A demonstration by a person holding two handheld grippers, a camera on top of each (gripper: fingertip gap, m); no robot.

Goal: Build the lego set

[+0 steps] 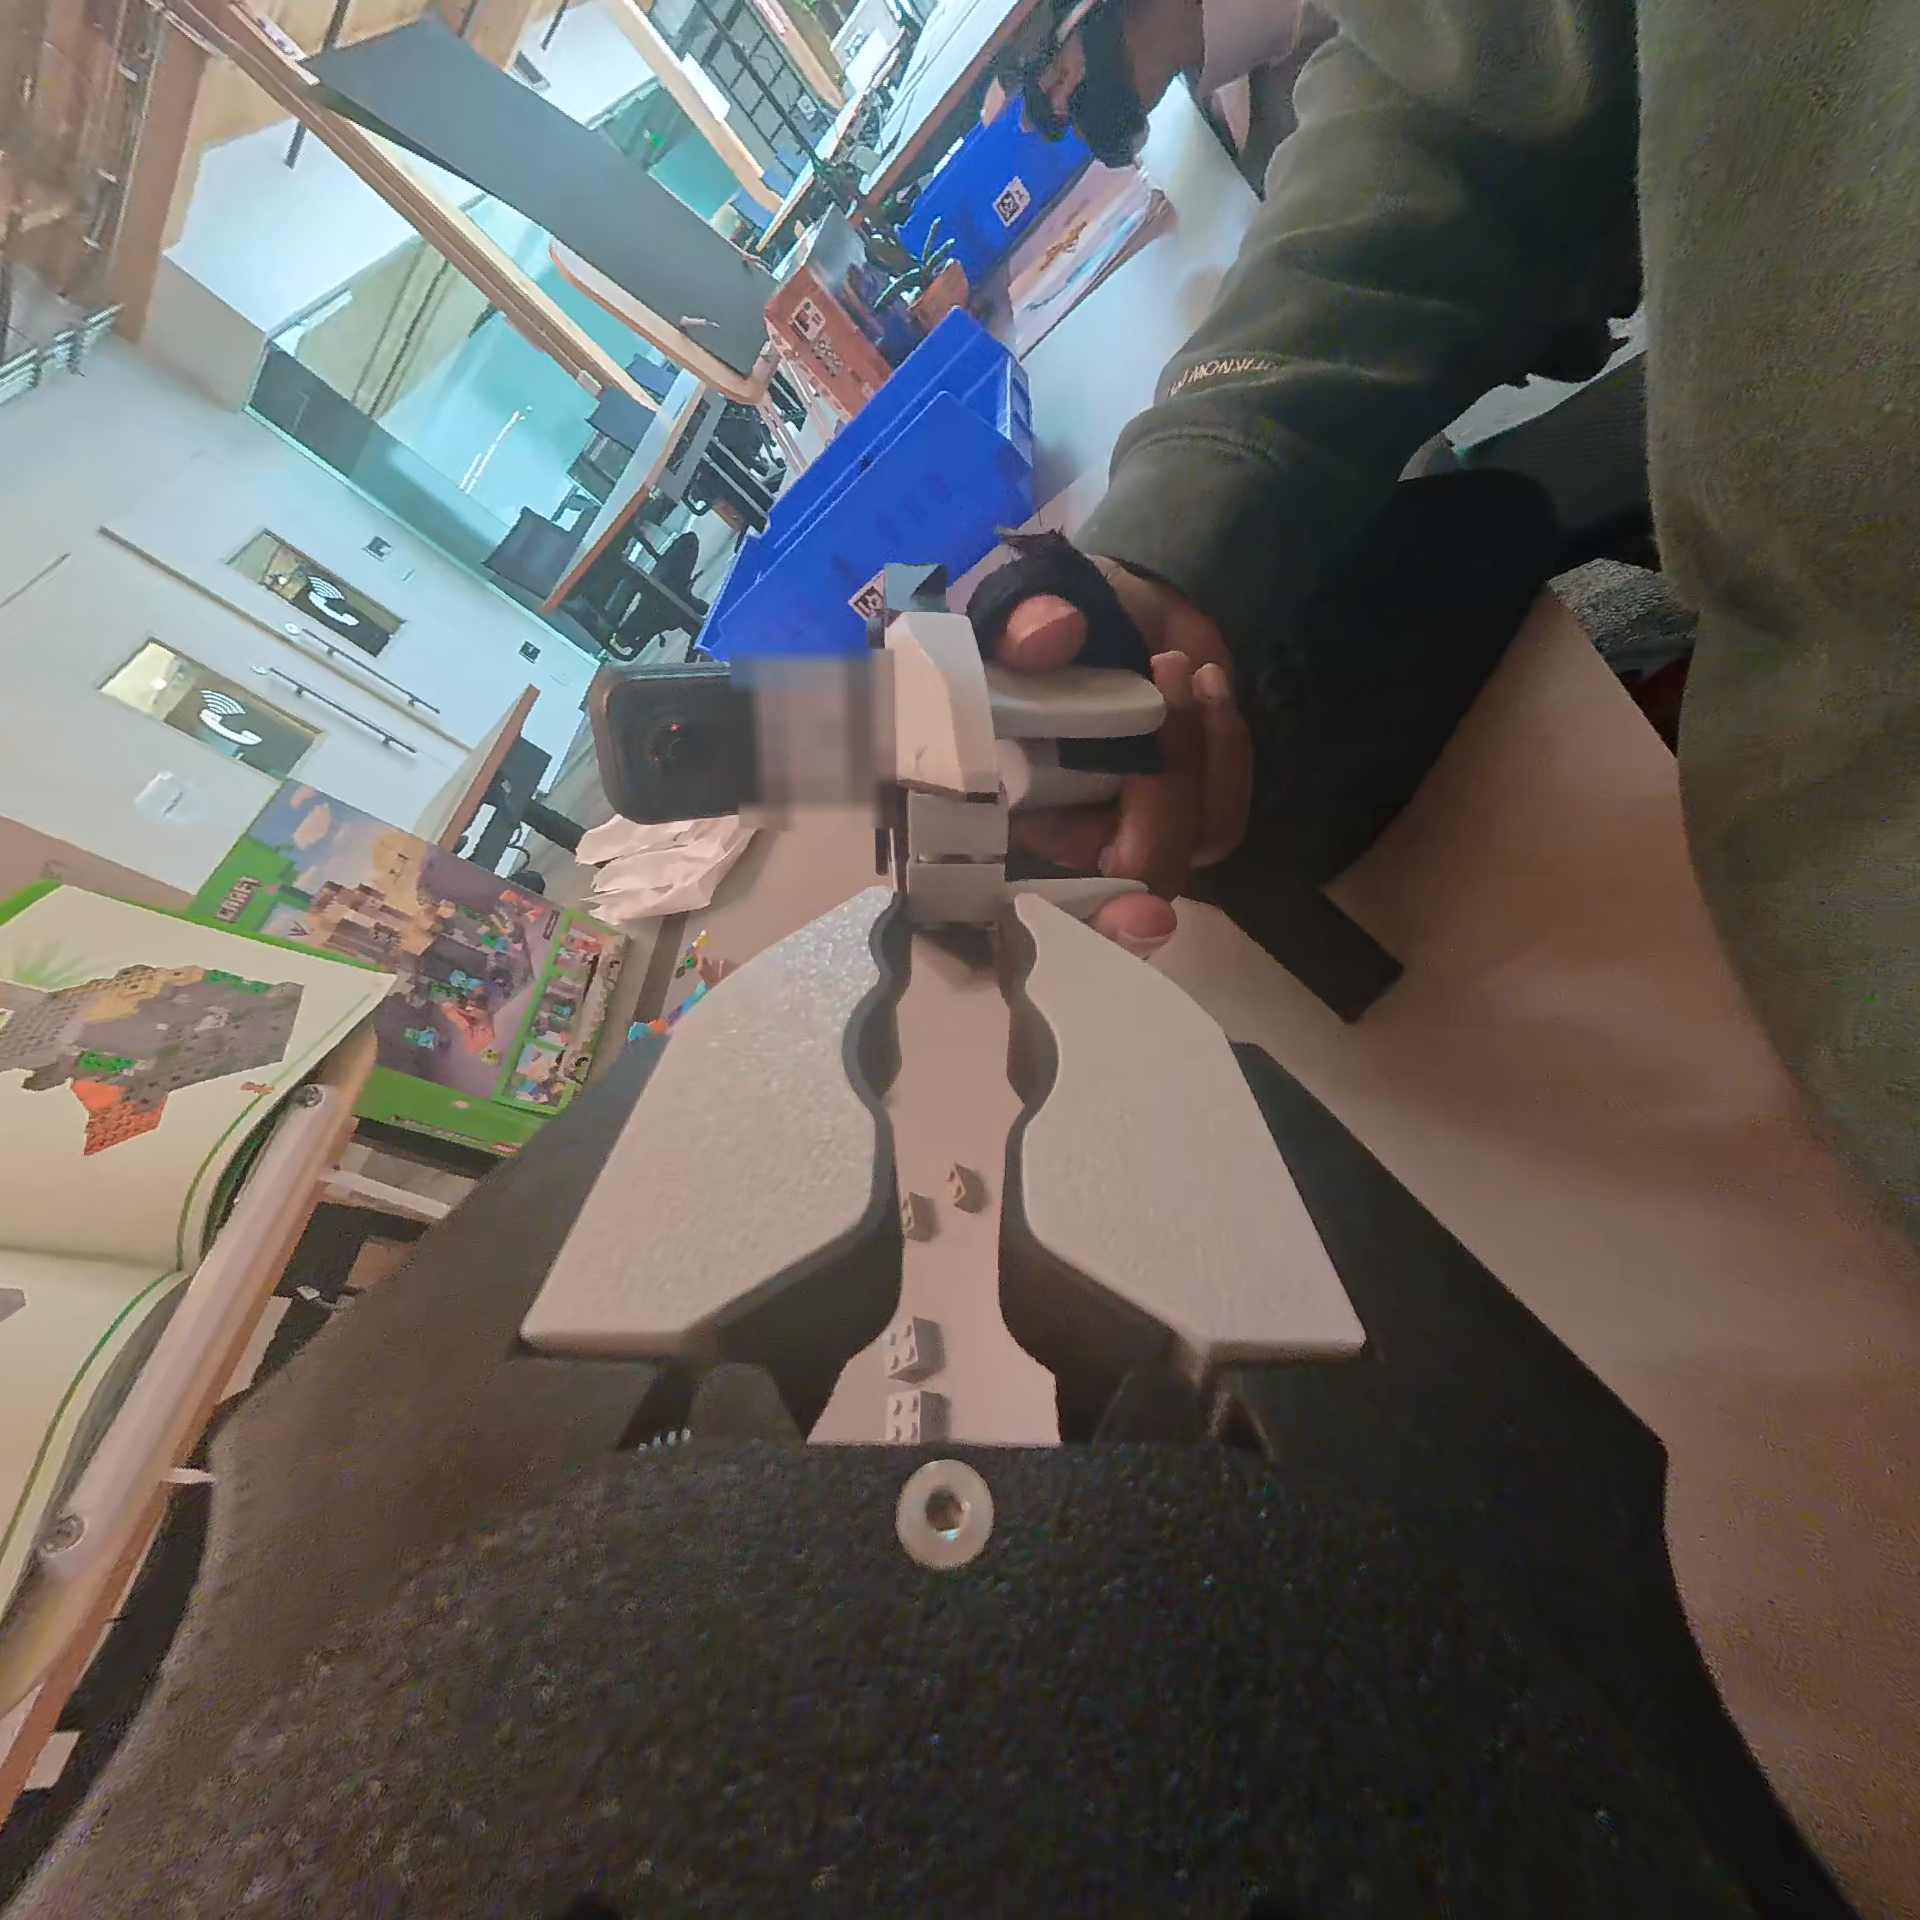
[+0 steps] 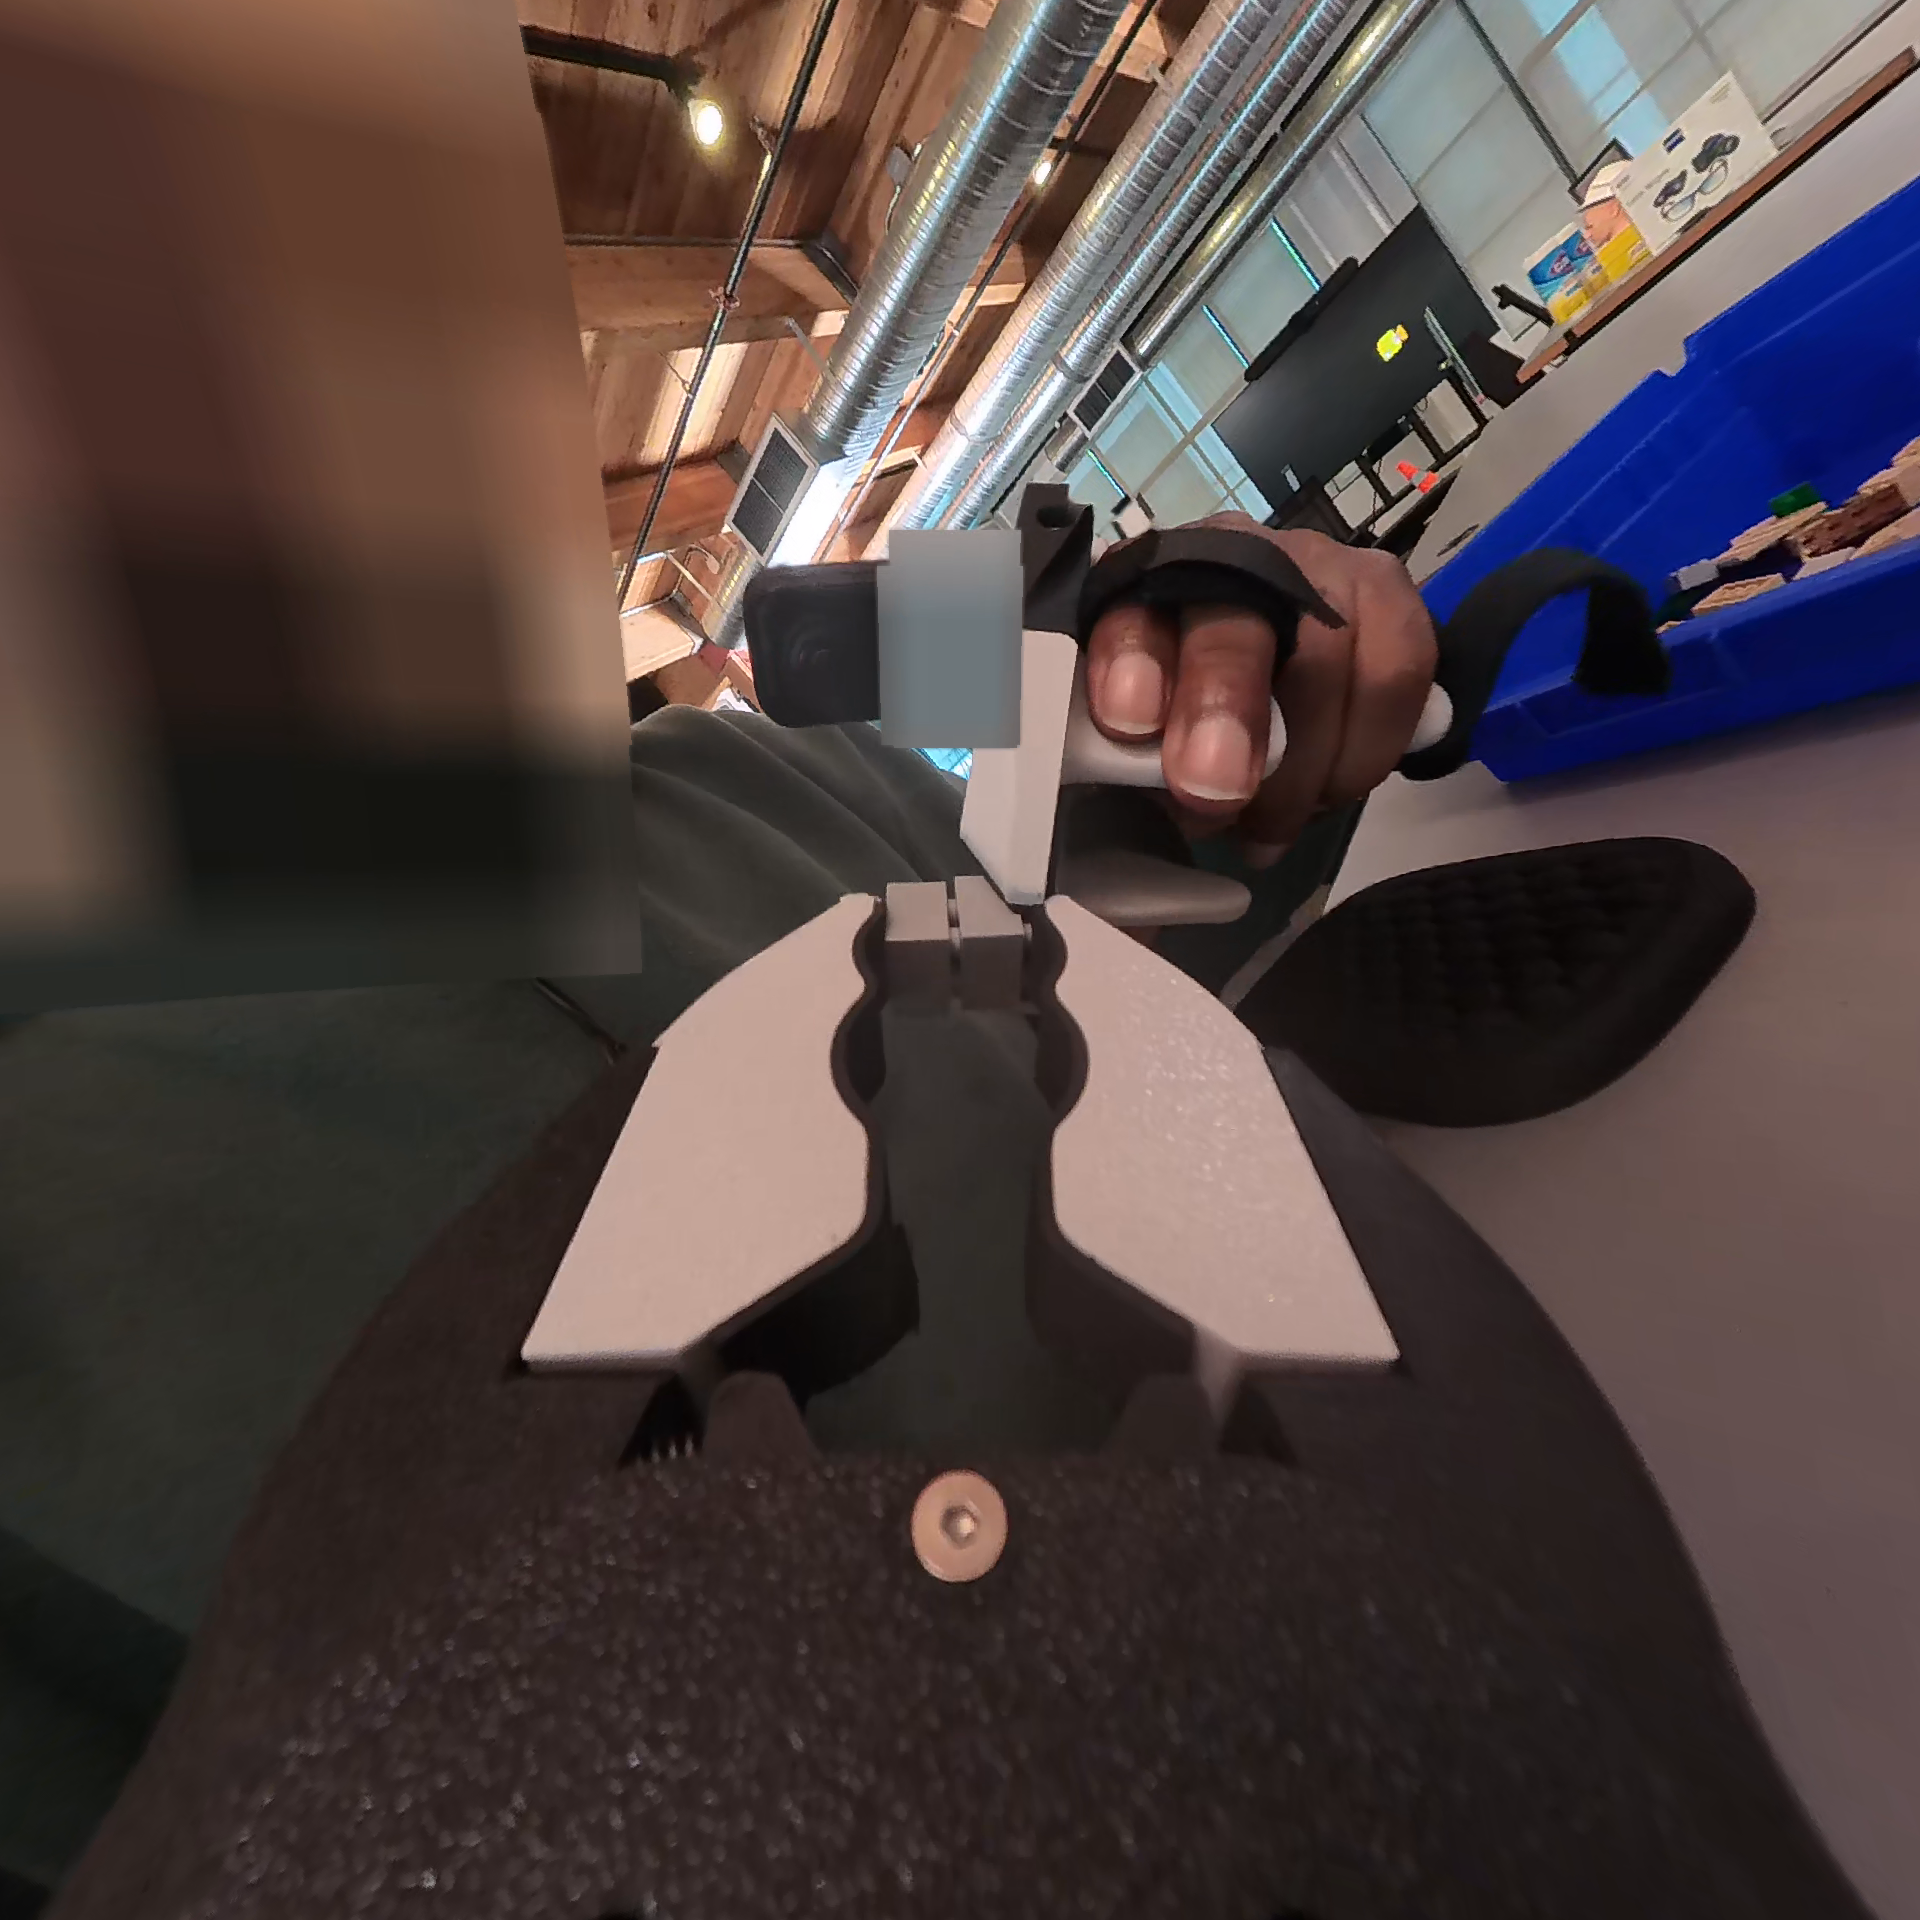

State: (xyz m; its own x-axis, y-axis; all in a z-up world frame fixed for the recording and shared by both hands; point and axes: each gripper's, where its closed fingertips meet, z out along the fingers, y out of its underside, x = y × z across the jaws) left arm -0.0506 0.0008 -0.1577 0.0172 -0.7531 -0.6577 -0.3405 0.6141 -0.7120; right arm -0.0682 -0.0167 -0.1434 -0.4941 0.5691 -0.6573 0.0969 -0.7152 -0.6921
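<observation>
Two grey toy bricks (image 2: 953, 940), square-edged, smooth plastic, stacked side by side. Both grippers pinched this pair from opposite ends: right gripper (image 2: 956, 935) pads pressed on outer faces; left gripper (image 1: 951, 914) clamped on lower brick (image 1: 954, 888) at fingertips. Four small grey studded bricks (image 1: 914, 1351) lay on white table (image 1: 1507, 1091) beneath. Two blue bins (image 1: 883, 509) beyond.

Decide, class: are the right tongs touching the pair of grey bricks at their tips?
Touching. The right wrist view shows both fingertips of the right tongs pressed against the joined grey bricks, no gap either side.
</observation>
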